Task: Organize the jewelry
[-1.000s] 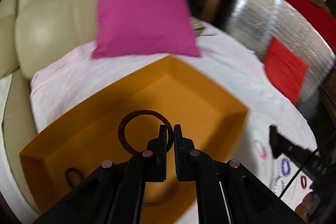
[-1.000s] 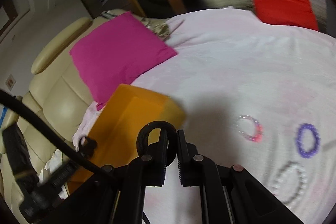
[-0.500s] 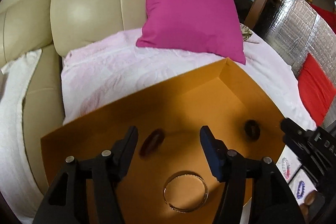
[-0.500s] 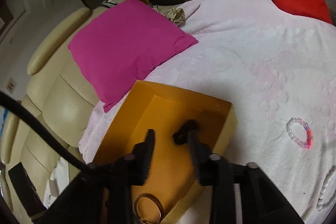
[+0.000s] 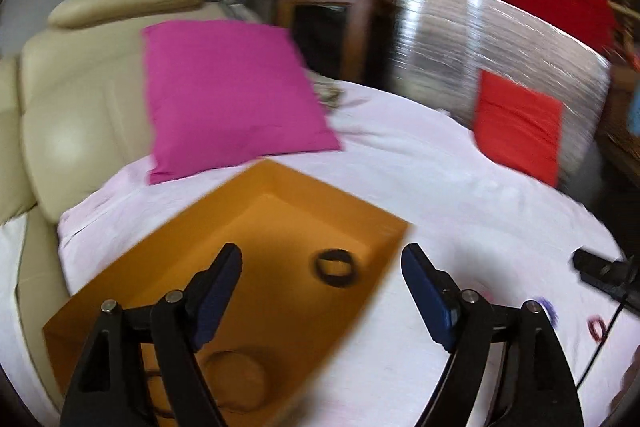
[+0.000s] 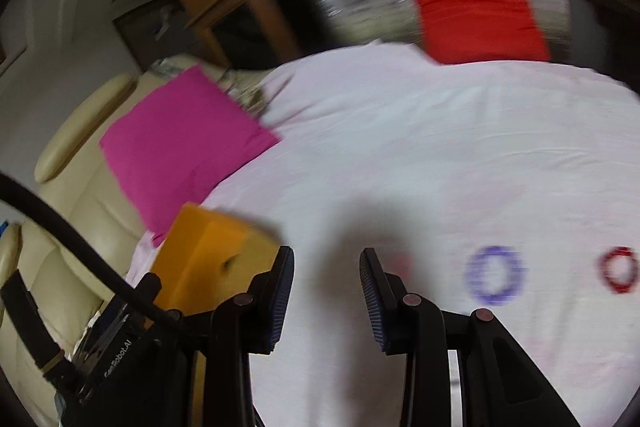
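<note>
Black-armed left gripper fills the lower frame, jaws opening wide with nothing gripped; below and beyond them a dark bangle lies inside the orange box. Right gripper stands apart, empty, over the white bedspread; purple bracelet and red bracelet lie right. Farther, upper left, a magenta pillow.

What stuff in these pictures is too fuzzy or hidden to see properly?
- Left wrist view: the ring at the near end of the orange box is blurred and partly behind the left gripper; its material is unclear.
- Right wrist view: the purple bracelet and red bracelet are motion-smeared; single beads cannot be told.
- Right wrist view: most of the box is hidden by a black cable and the other gripper's body.
</note>
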`<action>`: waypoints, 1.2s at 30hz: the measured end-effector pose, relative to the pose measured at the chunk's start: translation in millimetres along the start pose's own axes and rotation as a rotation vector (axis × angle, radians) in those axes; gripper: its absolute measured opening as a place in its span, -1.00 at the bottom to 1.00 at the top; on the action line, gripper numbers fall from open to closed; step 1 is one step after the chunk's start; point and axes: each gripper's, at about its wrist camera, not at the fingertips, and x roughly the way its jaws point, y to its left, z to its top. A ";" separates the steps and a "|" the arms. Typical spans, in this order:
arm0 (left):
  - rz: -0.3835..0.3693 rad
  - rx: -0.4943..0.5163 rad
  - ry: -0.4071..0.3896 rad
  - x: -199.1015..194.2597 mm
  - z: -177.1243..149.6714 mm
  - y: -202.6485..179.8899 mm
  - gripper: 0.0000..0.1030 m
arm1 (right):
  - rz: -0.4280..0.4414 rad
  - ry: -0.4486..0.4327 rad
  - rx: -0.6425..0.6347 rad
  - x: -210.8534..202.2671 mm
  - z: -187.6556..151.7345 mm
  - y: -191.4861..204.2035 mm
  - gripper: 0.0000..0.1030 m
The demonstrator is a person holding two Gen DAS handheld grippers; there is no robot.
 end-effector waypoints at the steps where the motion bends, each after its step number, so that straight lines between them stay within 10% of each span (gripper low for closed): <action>1: -0.020 0.019 0.012 1.1 -0.6 -8.6 0.60 | -0.017 -0.014 0.015 -11.4 1.0 -14.8 -0.28; 6: -0.071 0.131 0.026 0.1 -7.6 -44.6 0.60 | -0.113 -0.094 0.133 -69.6 -3.4 -99.9 0.05; 16: -0.118 0.310 0.082 2.9 -31.4 -95.1 0.60 | -0.191 -0.116 0.450 -104.9 -18.9 -227.0 0.07; 36: -0.202 0.536 0.208 12.9 -78.4 -166.4 0.60 | -0.186 -0.024 0.526 -96.0 -42.9 -282.5 -0.15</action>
